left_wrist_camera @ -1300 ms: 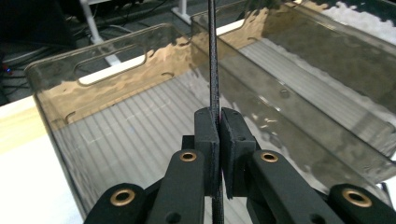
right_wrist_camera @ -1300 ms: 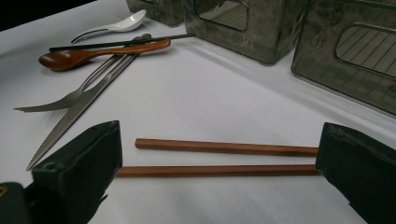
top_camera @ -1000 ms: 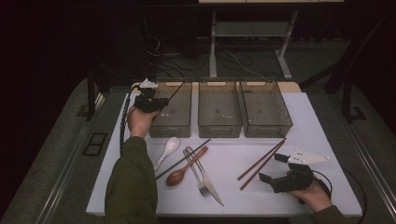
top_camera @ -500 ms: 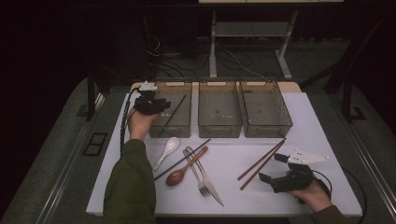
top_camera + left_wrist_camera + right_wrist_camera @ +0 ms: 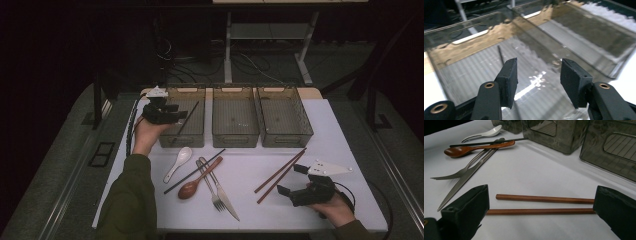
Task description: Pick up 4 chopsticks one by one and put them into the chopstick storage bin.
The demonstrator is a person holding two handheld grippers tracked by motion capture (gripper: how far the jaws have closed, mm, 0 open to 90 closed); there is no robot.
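Jaws of our left gripper [image 5: 181, 115] have just been opening over the left bin [image 5: 196, 137], the black chopstick [image 5: 187, 120] leaning inside it. From the left gripper view, nothing sits between them. Our right gripper [image 5: 541, 220] gapes around the brown chopsticks [image 5: 544, 205] near that bin's neighbours; closing on them seems next.

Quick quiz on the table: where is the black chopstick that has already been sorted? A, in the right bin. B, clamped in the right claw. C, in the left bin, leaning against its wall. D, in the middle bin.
C: one black chopstick leans inside the left bin, just past the left claw, whose jaws have just been opening and stand apart with nothing between them.
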